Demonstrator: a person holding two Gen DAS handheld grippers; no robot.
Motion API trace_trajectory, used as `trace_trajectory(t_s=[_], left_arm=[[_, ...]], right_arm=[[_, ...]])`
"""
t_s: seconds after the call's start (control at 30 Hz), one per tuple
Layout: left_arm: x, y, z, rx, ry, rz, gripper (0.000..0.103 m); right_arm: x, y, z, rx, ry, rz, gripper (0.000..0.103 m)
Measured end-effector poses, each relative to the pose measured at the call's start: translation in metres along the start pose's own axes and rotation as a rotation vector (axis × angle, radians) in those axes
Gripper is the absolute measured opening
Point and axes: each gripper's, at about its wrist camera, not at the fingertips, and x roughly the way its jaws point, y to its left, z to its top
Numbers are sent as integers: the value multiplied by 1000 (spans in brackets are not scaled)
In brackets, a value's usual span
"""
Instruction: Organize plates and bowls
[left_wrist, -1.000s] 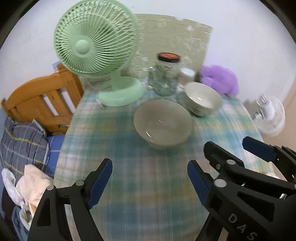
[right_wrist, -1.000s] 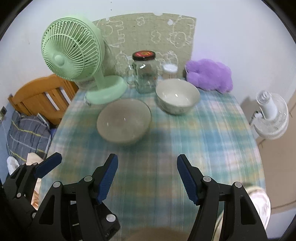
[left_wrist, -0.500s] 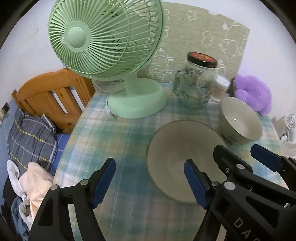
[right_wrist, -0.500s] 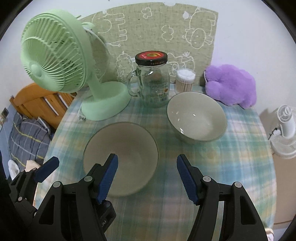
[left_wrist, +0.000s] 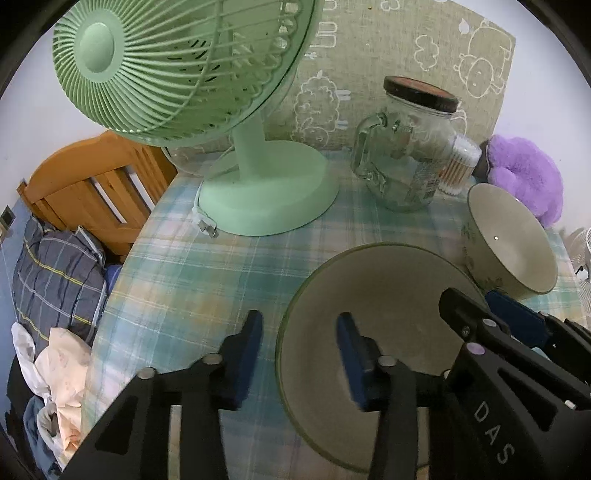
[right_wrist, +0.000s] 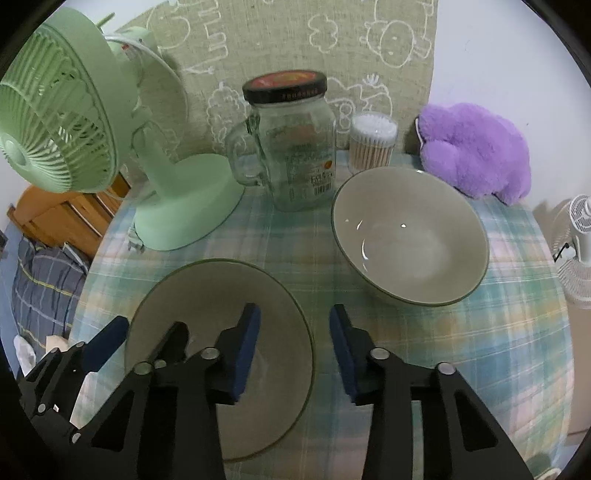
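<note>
As seen from both wrists: two grippers straddling one bowl's rim.
Left gripper (left_wrist: 299, 354) and right gripper (right_wrist: 293, 345) spread wide across near bowl (right_wrist: 192, 295); second bowl (right_wrist: 410, 240) untouched.

Two bowls (right_wrist: 221, 354) (right_wrist: 410, 240), one jar (right_wrist: 295, 147), two fans (right_wrist: 74, 122) (right_wrist: 580, 236).

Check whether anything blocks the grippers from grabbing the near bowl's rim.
Nothing visible does. The left gripper and right gripper are open, each straddling one side of the near bowl. The far bowl, jar and fan sit farther back.
</note>
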Motion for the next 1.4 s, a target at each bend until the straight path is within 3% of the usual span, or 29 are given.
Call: trace_trajectory(t_s=[0.13, 0.2, 0.77, 1.4], left_arm=[[7, 2, 0, -3, 24, -31, 26], [8, 0, 0, 5, 21, -23, 25], [-2, 5, 3, 26, 21, -12, 21], [-92, 15, -4, 54, -63, -51, 21]], right_arm=[[9, 2, 1, -6, 19, 4, 26], [12, 1, 0, -11, 21, -13, 23], [0, 7, 1, -38, 15, -26, 21], [-89, 19, -9, -25, -61, -50, 21]])
